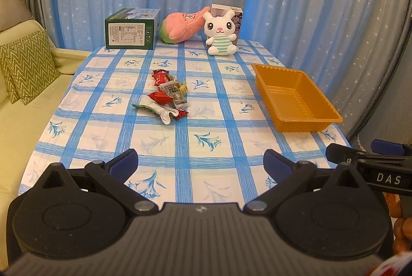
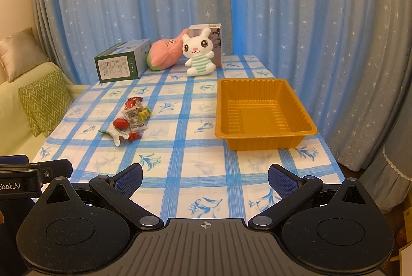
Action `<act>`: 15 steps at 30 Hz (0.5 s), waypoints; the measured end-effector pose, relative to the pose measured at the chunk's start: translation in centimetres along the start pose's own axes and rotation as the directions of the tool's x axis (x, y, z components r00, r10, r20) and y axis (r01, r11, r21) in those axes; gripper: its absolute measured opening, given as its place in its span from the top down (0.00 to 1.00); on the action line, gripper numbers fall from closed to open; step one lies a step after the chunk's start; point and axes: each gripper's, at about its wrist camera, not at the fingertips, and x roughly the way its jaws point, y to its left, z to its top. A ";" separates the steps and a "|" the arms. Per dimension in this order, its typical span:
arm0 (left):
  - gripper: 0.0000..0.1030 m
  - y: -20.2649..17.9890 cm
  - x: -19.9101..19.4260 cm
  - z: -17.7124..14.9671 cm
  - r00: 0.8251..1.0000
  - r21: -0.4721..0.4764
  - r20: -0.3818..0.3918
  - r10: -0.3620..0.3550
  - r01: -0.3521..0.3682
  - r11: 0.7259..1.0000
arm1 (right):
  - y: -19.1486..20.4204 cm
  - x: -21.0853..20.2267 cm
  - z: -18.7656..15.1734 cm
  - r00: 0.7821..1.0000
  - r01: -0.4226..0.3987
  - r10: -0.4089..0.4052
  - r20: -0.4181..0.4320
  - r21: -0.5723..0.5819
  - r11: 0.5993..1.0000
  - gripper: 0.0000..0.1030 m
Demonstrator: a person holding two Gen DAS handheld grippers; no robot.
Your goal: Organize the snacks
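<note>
this is a home, most likely a living room: a pale green sofa (image 1: 15, 121) with a zigzag-patterned cushion (image 1: 25, 67) and a plain beige cushion (image 2: 19, 57) stands just beside the tabletop (image 1: 206, 147), which wears a blue-and-white checked cloth printed with flowers. floor-length blue curtains (image 1: 309, 5) dotted with white stars hang behind it. soft toys, a white rabbit plush (image 1: 220, 32) and a pink plush (image 1: 182, 27), sit at the far edge beside a green carton (image 1: 130, 30), with wrapped snacks (image 1: 167, 95) and an orange plastic tray (image 1: 296, 100) nearer.
</note>
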 end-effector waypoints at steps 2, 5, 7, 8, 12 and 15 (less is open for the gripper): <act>0.00 -0.1 0.0 0.0 1.000 0.000 0.002 0.000 0.000 1.000 | 0.0 0.0 0.0 1.000 0.000 0.000 0.002 0.001 1.000 0.00; 0.00 0.1 0.0 0.4 1.000 -0.008 0.020 0.007 -0.006 1.000 | -0.2 -0.1 0.0 1.000 -0.001 0.001 0.023 0.011 1.000 0.00; 0.00 0.6 0.1 0.7 1.000 -0.013 0.028 0.011 -0.010 1.000 | -0.4 0.1 0.0 0.999 -0.003 0.002 0.038 0.015 1.000 0.00; 0.00 0.9 0.3 0.9 0.999 -0.016 0.031 0.013 -0.012 1.000 | -1.1 0.3 0.2 0.999 -0.002 0.002 0.042 0.016 1.000 0.00; 0.00 2.9 1.1 1.4 0.999 -0.040 0.026 0.022 -0.021 0.999 | -0.6 1.4 0.7 0.999 -0.022 0.021 0.047 0.015 1.000 0.00; 0.00 4.2 2.3 2.0 1.000 -0.045 0.010 0.029 -0.029 0.999 | 0.1 2.5 1.1 0.998 -0.041 0.040 0.049 0.006 0.999 0.00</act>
